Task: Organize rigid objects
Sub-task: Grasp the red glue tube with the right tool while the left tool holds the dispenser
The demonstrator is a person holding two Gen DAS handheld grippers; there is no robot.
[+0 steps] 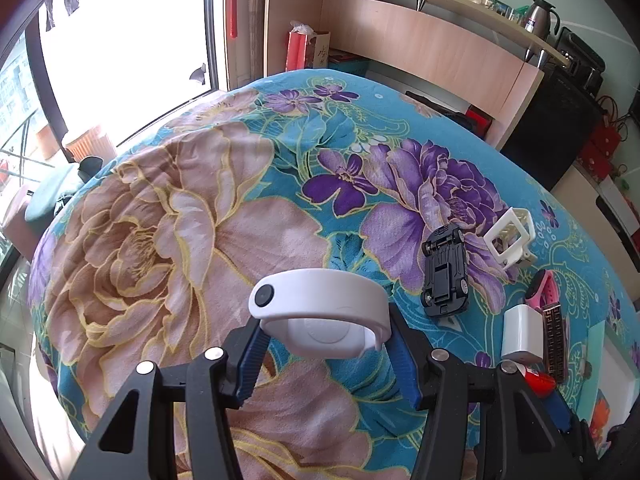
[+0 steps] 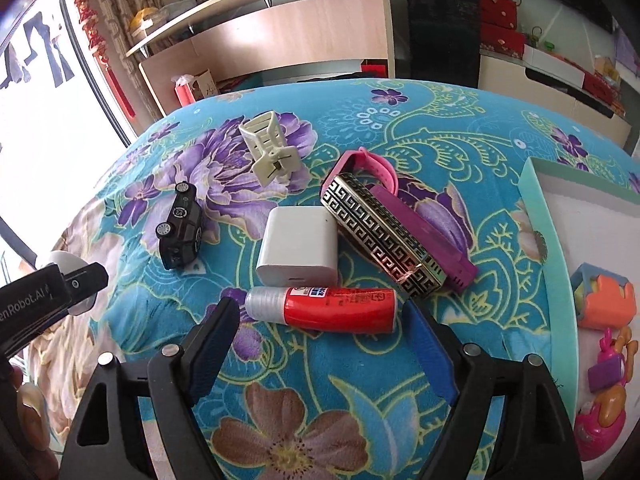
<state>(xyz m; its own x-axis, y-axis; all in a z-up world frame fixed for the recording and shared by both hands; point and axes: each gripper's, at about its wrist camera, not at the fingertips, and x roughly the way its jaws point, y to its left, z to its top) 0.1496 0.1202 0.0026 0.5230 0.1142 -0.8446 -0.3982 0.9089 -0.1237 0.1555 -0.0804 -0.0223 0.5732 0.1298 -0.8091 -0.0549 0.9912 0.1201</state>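
Glue tube (image 2: 322, 310), red with a clear cap end, is seen lying flat on the flowered cloth (image 2: 320, 380), just beyond the tips of the right gripper (image 2: 322, 344). Its long axis is laid left to right across the right wrist view, in line with the gap between the fingers rather than across it, cap to the left. The right jaws are spread wide and nothing is held; the tube is not yet enclosed. A turn of the wrist is judged necessary if the tube is to be taken across its narrow width. A white charger block (image 2: 298, 246) is set just beyond the tube, a patterned harmonica (image 2: 382, 236) to its far right, both close enough to be nudged. The left gripper (image 1: 324, 340) is part closed on a white ring-shaped gadget (image 1: 320, 304), so the right hand is the nearer and the free one. A tray (image 2: 540, 264) of toys is seen at right.
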